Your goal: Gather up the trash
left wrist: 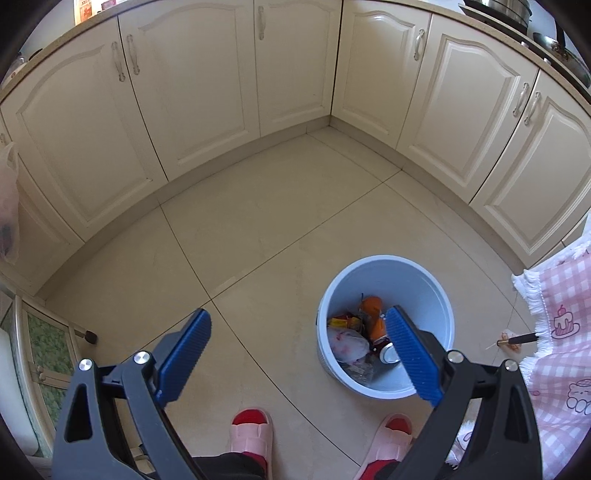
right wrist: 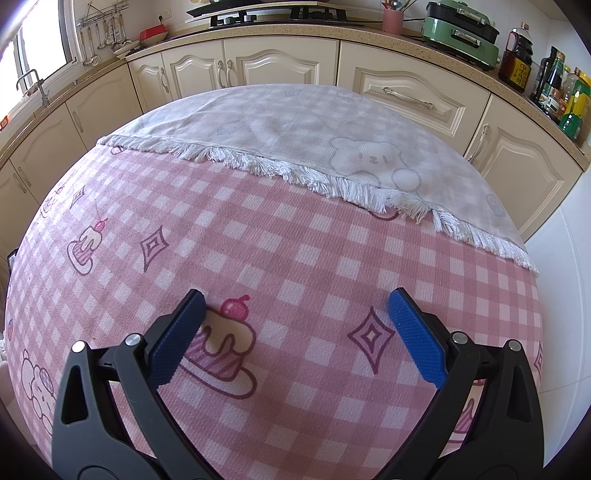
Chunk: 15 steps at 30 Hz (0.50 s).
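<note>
Tool status, left [left wrist: 297, 328]: blue ribbed pads spread wide apart, nothing between them. Unit points down at the tiled floor [left wrist: 258, 229]. Its right pad [left wrist: 412, 354] overlaps the near inner edge of the light blue bin [left wrist: 384, 275] in the camera view; whether it touches the bin cannot be told.

Bin position: on the floor, ahead and to the right of the left tool. Contents: orange packaging [left wrist: 373, 314], a yellow-and-red wrapper [left wrist: 341, 323], a crumpled white bag [left wrist: 347, 345], and a can end [left wrist: 389, 354] close behind the right pad.

Beyond the bin, further right, a dark stick-like item with a brass-coloured tip [left wrist: 517, 339] lies on the floor at the fringe of a pink checked cloth [left wrist: 565, 295]. Below the tool, two feet in pink slippers [left wrist: 251, 435] with red socks stand on the tiles. Cream cabinet doors [left wrist: 207, 85] line the far side and the right.

Tool status, right [right wrist: 295, 310]: pads likewise wide apart, holding nothing. Unit hovers over the desk, which is covered by the pink checked cloth [right wrist: 280, 229] printed with cakes and diamonds. Directly between the pads lies a cake print with a cherry [right wrist: 225, 339]. Ahead, a folded-back section of cloth [right wrist: 295, 125] shows its pale underside and white fringe. No trash shows on the cloth. Further out, cream cabinets [right wrist: 410, 96], a gas hob [right wrist: 277, 13], a green appliance [right wrist: 461, 35] and bottles [right wrist: 519, 59] stand along the kitchen worktop.
</note>
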Each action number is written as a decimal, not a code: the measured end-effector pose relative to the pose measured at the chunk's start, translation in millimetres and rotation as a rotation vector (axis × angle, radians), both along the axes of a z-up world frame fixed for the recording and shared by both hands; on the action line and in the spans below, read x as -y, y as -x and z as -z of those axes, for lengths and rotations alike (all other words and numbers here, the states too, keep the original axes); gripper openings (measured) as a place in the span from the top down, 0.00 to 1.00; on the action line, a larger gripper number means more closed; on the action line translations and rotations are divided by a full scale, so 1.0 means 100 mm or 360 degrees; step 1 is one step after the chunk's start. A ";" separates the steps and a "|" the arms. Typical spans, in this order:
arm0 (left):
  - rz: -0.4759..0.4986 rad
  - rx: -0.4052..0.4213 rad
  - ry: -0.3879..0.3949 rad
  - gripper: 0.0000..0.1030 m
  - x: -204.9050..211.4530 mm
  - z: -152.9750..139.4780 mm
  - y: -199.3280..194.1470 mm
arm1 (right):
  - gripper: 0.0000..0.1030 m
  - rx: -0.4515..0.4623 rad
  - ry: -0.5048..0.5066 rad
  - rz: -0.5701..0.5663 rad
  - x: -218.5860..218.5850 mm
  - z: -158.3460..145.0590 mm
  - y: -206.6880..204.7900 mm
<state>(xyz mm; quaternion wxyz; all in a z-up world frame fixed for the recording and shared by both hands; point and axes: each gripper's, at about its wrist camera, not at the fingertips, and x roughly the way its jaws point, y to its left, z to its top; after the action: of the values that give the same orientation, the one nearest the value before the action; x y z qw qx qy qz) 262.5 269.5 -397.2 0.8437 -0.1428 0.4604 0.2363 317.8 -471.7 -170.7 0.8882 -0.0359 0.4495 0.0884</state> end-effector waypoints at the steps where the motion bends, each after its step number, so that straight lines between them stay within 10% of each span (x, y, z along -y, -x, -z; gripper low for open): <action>1: 0.0005 0.0002 -0.0002 0.09 0.01 0.00 0.00 | 0.06 0.0000 0.0000 0.0000 0.00 0.00 0.00; 15: 0.0059 0.0044 0.0008 0.09 0.06 -0.03 0.00 | 0.06 0.0000 0.0000 0.0000 0.00 0.00 0.00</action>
<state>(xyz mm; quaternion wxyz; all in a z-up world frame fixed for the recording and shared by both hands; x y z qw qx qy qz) 262.6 263.5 -394.0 0.8538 -0.1396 0.4520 0.2174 317.8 -471.7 -170.6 0.8882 -0.0359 0.4495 0.0883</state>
